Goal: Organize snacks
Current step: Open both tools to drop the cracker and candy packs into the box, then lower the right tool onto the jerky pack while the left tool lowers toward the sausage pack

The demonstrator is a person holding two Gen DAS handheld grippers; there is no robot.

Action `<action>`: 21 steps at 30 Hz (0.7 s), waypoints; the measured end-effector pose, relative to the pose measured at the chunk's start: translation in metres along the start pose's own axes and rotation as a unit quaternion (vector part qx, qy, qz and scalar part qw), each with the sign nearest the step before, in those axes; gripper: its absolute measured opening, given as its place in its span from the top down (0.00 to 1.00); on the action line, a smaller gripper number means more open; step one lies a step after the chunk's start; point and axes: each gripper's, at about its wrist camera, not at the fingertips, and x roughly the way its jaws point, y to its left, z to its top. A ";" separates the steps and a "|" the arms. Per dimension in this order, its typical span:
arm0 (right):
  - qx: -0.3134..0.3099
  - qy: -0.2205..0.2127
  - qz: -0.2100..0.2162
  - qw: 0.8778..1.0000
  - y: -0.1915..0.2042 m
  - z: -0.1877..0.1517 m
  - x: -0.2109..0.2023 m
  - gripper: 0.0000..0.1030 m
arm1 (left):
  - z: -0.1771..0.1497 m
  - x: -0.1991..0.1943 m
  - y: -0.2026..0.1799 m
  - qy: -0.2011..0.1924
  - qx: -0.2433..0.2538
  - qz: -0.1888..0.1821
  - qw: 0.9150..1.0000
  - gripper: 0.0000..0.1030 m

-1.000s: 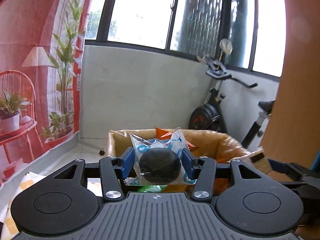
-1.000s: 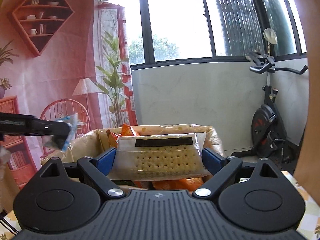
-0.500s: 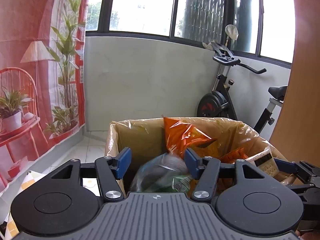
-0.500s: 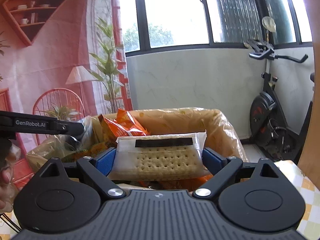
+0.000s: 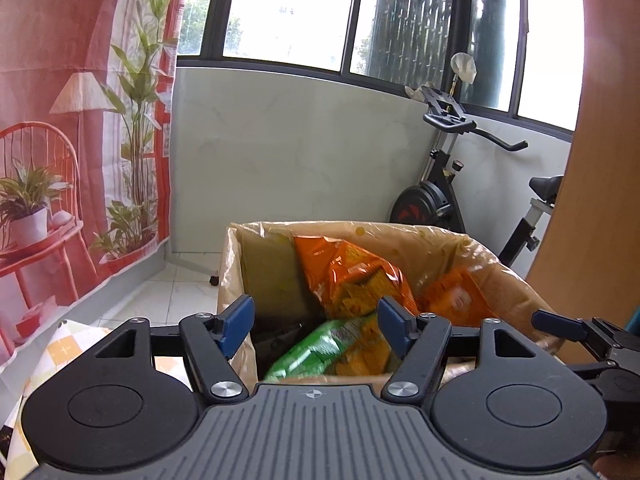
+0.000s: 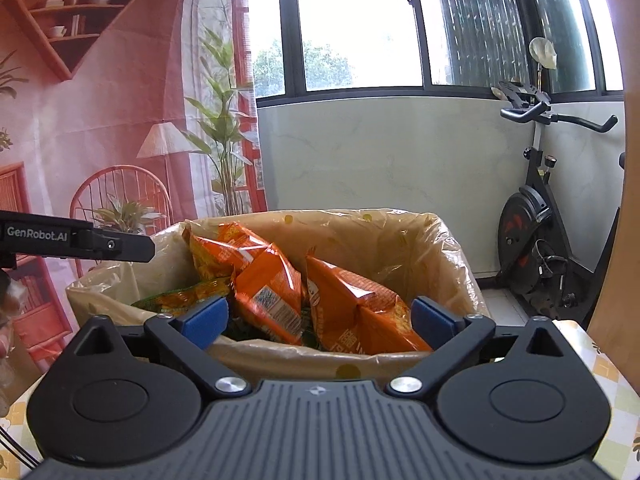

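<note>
A cardboard box lined with a clear plastic bag (image 5: 500,256) (image 6: 452,264) stands in front of both grippers. It holds several orange snack bags (image 5: 352,276) (image 6: 268,284) and a green snack bag (image 5: 316,352) (image 6: 180,296). My left gripper (image 5: 316,322) is open and empty over the box's near left part. My right gripper (image 6: 318,318) is open and empty over the box's near edge. The right gripper's finger (image 5: 560,326) shows at the right of the left wrist view. The left gripper's finger (image 6: 108,244) shows at the left of the right wrist view.
A table with a yellow checked cloth (image 6: 600,368) (image 5: 68,340) lies under the box. An exercise bike (image 6: 536,232) stands at the back right by the white wall. A red printed backdrop (image 5: 60,120) hangs on the left. A wooden panel (image 5: 600,200) stands at the right.
My left gripper opened and dropped the round dark snack into the box. My right gripper opened and let the cracker pack fall into the box. Both grippers have moved closer over the box.
</note>
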 end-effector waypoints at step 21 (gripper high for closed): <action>-0.016 -0.050 -0.021 0.998 0.003 -0.046 -0.068 0.04 | -0.061 -0.050 -0.007 -0.005 -0.016 -0.001 1.000 0.31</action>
